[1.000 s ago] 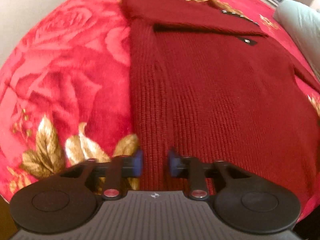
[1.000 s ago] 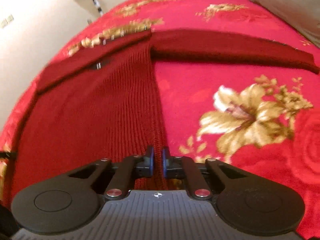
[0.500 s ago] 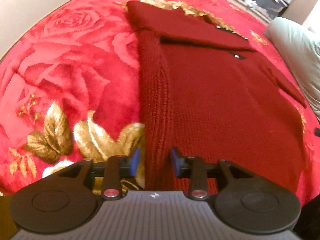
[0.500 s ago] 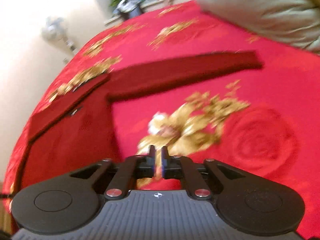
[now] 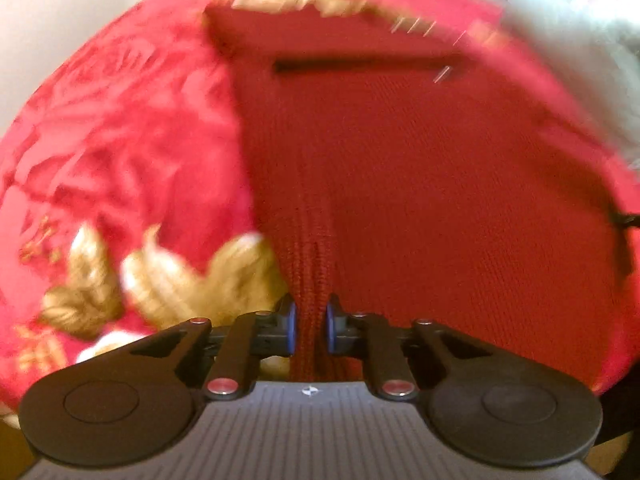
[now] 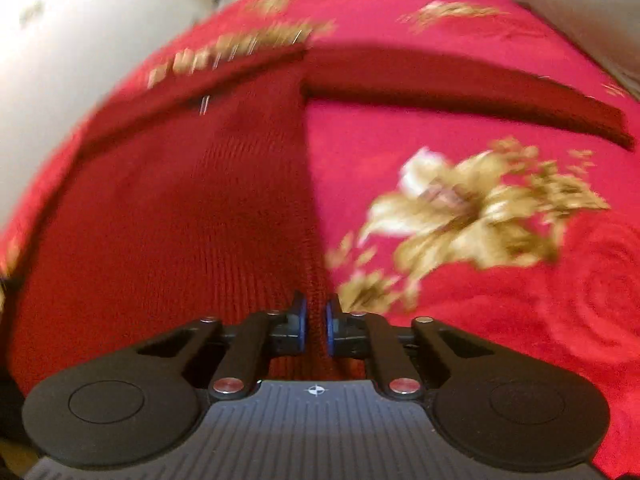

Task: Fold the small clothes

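- Left gripper: ribbed hem of the dark red knitted sweater fills the gap between its fingers; red blanket with gold flowers lies bare on its left.
- Right gripper: sweater edge fills the gap; blanket bare on its right.
- 1 outstretched sleeve crosses farther ahead.
- Pale pillow at far right edge.

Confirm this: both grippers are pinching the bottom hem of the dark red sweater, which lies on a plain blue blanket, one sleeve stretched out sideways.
Not quite: the blanket is red with gold flowers, not plain blue, as the right wrist view shows. The rest holds: the left gripper and right gripper each pinch the bottom hem of the dark red sweater, and one sleeve is stretched out sideways.
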`<state>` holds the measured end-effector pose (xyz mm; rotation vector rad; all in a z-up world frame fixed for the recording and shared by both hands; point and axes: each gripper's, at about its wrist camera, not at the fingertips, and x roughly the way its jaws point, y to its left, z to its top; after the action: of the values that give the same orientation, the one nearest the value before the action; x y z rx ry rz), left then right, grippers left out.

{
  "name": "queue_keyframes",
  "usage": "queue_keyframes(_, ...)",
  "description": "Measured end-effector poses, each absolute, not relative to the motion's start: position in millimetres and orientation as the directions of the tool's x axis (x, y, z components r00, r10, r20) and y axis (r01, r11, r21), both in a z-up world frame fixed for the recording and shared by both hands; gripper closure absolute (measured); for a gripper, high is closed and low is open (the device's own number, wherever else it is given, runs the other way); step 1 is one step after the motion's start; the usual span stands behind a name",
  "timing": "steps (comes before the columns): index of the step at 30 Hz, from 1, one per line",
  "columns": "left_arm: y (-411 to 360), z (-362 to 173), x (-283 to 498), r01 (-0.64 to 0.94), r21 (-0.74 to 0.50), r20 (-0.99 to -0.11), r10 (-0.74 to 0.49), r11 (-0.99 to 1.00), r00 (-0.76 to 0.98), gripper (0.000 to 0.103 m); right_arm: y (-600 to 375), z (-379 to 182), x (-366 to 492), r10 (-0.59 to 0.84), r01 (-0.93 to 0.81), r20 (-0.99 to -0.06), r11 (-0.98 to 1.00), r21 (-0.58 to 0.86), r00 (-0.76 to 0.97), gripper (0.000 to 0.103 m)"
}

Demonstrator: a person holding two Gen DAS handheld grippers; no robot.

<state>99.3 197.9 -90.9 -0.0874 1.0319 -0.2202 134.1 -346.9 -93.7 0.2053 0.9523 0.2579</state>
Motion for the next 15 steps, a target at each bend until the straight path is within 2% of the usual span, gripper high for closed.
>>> queue_keyframes(2, 201, -70, 86, 0.182, -0.274, -0.759, -0.329, 0.944, 0.562, 0.089, -374, -73, 125, 0.325, -0.079, -0.724, 0.932, 0.352, 0.609, 0.098)
queue_keyframes(4, 202, -70, 80, 0.177, -0.285, -0.766, -0.335, 0.942, 0.549, 0.089, -383, -61, 114, 0.268, -0.071, -0.721, 0.954, 0.292, 0.639, 0.099)
queue_keyframes(7, 198, -96, 83, 0.138, -0.16, -0.88, -0.204, 0.977, 0.428, 0.088, -390, -72, 112, 0.262, -0.043, -0.765, 0.955, 0.295, 0.588, 0.098)
queue_keyframes(9, 195, -101, 85, 0.125, -0.034, -0.902, -0.084, 0.992, 0.423, 0.087, -377, -87, 118, 0.243, -0.064, -0.819, 0.967, 0.246, 0.521, 0.097)
queue_keyframes(10, 195, -99, 87, 0.109, -0.008, -0.901, -0.055, 0.994, 0.43, 0.086, -368, -91, 119, 0.212, -0.067, -0.83, 0.976, 0.208, 0.516, 0.096)
queue_keyframes(12, 201, -88, 91, 0.094, -0.051, -0.869, -0.09, 0.994, 0.487, 0.085, -363, -87, 119, 0.18, -0.06, -0.805, 0.982, 0.178, 0.566, 0.09)
queue_keyframes(15, 193, -66, 88, 0.174, -0.161, -0.787, -0.233, 0.971, 0.571, 0.085, -357, -70, 119, 0.243, -0.109, -0.708, 0.967, 0.231, 0.663, 0.086)
